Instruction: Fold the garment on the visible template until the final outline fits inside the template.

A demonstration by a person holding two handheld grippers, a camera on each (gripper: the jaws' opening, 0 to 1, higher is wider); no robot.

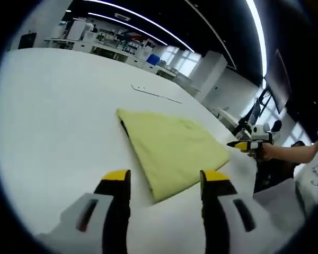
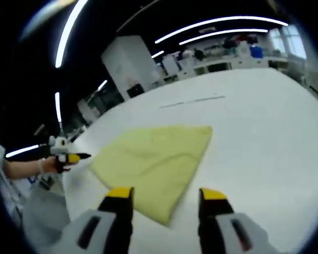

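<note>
A yellow garment [image 1: 169, 151], folded into a rough rectangle, lies flat on the white table [image 1: 53, 116]. In the left gripper view my left gripper [image 1: 166, 180] is open just short of the garment's near corner, nothing between its jaws. Past the garment's right edge a hand holds my right gripper [image 1: 248, 144]. In the right gripper view the garment [image 2: 153, 159] spreads ahead of my right gripper [image 2: 165, 194], which is open with its jaws over the near corner. My left gripper [image 2: 69, 157] hovers off the garment's left edge. A thin dark line [image 1: 156, 94] [image 2: 193, 101] marks the table beyond the garment.
The table [image 2: 265, 132] runs wide and bare around the garment. Its edge drops away near the right gripper's hand [image 1: 275, 151]. Lab benches and equipment [image 1: 116, 45] stand far behind, under long ceiling light strips.
</note>
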